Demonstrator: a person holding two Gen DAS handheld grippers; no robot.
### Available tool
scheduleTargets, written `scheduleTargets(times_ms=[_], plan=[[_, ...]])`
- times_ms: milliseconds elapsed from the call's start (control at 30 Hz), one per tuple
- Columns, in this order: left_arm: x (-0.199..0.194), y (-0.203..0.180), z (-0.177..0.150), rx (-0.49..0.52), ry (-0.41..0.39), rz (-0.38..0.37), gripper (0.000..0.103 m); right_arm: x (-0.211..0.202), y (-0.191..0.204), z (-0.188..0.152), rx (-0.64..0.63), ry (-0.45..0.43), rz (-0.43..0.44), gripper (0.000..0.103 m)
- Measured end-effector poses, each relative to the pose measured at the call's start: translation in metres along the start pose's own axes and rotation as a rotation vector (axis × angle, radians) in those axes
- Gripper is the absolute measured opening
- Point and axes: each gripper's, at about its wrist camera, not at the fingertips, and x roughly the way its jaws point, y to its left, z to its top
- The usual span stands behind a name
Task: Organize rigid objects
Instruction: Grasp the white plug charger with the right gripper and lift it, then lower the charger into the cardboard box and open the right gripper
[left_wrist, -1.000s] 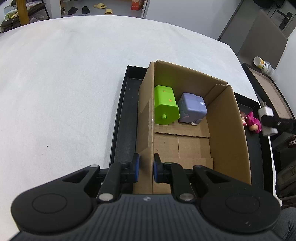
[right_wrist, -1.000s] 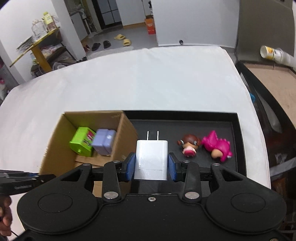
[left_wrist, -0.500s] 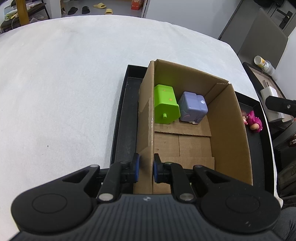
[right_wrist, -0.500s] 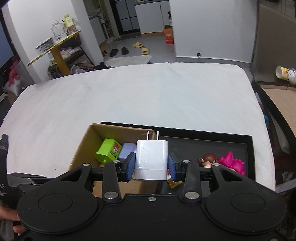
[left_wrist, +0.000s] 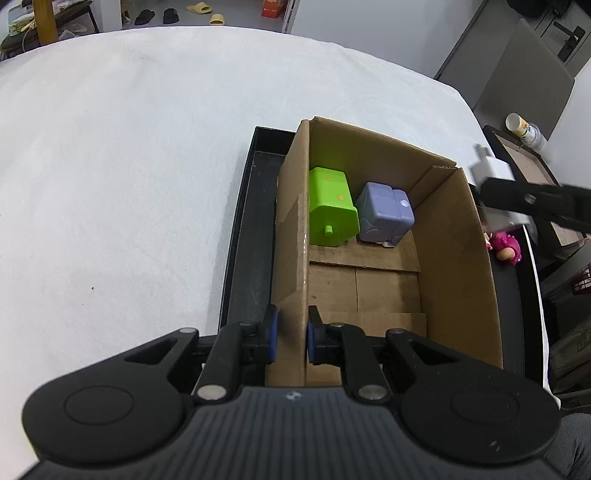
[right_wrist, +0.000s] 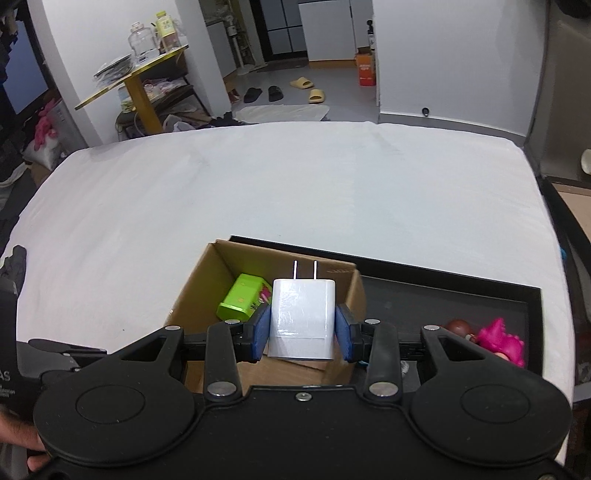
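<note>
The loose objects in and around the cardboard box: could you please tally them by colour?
Green: 1, block
Purple: 1, block
White: 1, charger
Pink: 1, toy
Brown-haired: 1, doll
Total: 5

An open brown cardboard box (left_wrist: 454, 258) stands in a shallow black tray (left_wrist: 243, 236), against its left end. A lime-green plastic block (left_wrist: 330, 206) and a lilac plastic cube (left_wrist: 384, 214) lie side by side, touching, at the box's far wall. A white two-pin plug adapter (right_wrist: 303, 319), prongs forward, is held above the box. A pink dinosaur figure (right_wrist: 502, 341) and a brown-haired doll (right_wrist: 458, 326) lie at the tray's right end.
</note>
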Motion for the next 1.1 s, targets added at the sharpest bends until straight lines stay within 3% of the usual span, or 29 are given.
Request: scheduleTargets(times_ms=[300, 500, 1100], plan=[[0.000, 0.001, 0.001, -0.003, 0.004, -0.005, 0.014, 0.032, 0.012, 0.007, -0.035, 0.026, -0.016, 0.037], [0.000, 0.001, 0.001, -0.005, 0.004, -0.010, 0.015, 0.043, 0.008, 0.003, -0.057, 0.036, -0.074, 0.038], [0.000, 0.004, 0.001, -0.010, 0.006, -0.018, 0.015, 0.004, -0.023, -0.014, 0.013, -0.012, -0.101, 0.040]])
